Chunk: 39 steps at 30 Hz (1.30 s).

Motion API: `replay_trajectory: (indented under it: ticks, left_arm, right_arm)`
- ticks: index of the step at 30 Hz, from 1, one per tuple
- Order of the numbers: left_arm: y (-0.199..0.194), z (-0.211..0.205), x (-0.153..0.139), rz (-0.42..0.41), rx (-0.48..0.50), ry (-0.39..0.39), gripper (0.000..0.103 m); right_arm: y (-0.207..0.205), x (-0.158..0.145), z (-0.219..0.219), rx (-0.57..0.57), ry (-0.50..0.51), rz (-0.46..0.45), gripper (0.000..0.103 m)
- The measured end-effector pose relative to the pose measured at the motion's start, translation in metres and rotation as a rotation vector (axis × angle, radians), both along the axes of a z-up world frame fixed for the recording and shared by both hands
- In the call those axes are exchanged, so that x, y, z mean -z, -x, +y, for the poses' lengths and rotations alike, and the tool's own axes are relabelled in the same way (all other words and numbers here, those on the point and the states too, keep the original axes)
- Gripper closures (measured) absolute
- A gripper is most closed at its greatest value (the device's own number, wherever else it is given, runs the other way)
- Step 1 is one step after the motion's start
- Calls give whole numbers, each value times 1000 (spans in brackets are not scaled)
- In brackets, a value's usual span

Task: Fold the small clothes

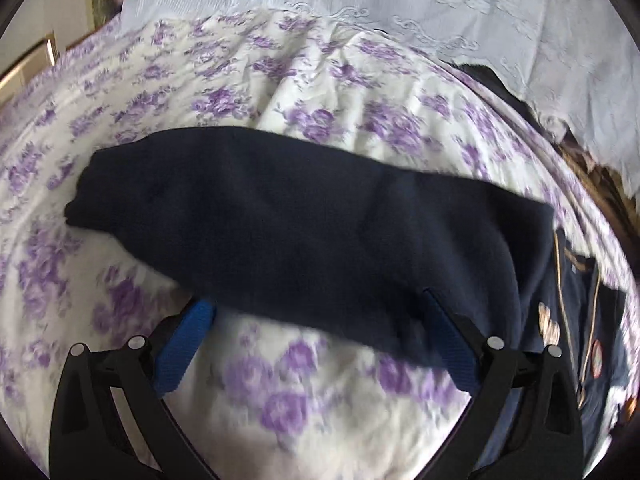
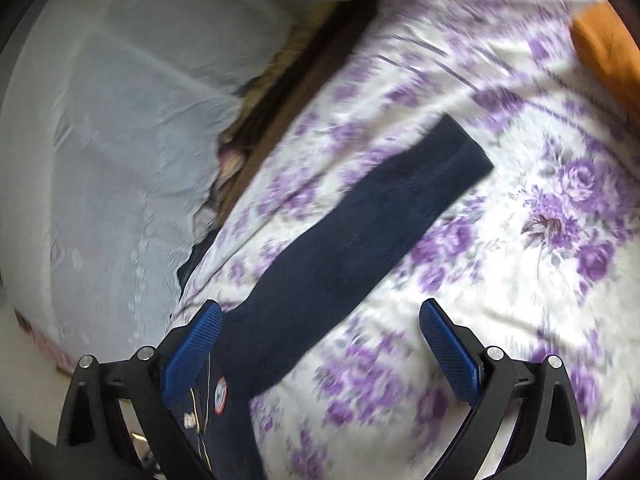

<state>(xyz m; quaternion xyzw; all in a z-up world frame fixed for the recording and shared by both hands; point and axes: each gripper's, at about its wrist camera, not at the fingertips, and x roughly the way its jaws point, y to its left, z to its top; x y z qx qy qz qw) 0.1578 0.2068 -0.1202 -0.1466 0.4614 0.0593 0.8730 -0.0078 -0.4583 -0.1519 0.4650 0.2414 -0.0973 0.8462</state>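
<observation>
The navy garment's sleeve stretches diagonally across the floral bedsheet, cuff pointing away. Both left tongs and right tongs gape wide, gripping nothing.

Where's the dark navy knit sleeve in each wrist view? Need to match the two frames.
Left wrist: the dark navy knit sleeve stretches across the centre, cuff end at left, its near edge over the open left gripper.
Right wrist: it runs diagonally from bottom left up to its cuff at upper centre, between the fingers of the open right gripper.
Shared landmark: the purple floral bedsheet under it.
</observation>
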Motion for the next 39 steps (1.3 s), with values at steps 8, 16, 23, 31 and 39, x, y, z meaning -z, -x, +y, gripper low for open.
replay_trajectory:
  ticks: [8,16,23,31,39]
  left_arm:
    - [-26,40,-2,-53,-57,174,4]
    - [-34,83,-5,-151,-164,318,45]
    - [-11,119,5,-171,-245,395,95]
    - [2,126,9,-129,-318,275,88]
    - [65,116,-60,-247,-493,-25,9]
  right_arm:
    - [-61,5,-25,70,132,85,37]
    - [-39,-4,-38,153,213,-69,93]
    - [-28,21,-61,201,113,39,95]
    - [-23,15,-68,225,164,110,87]
    - [38,-59,-16,435,522,-17,35]
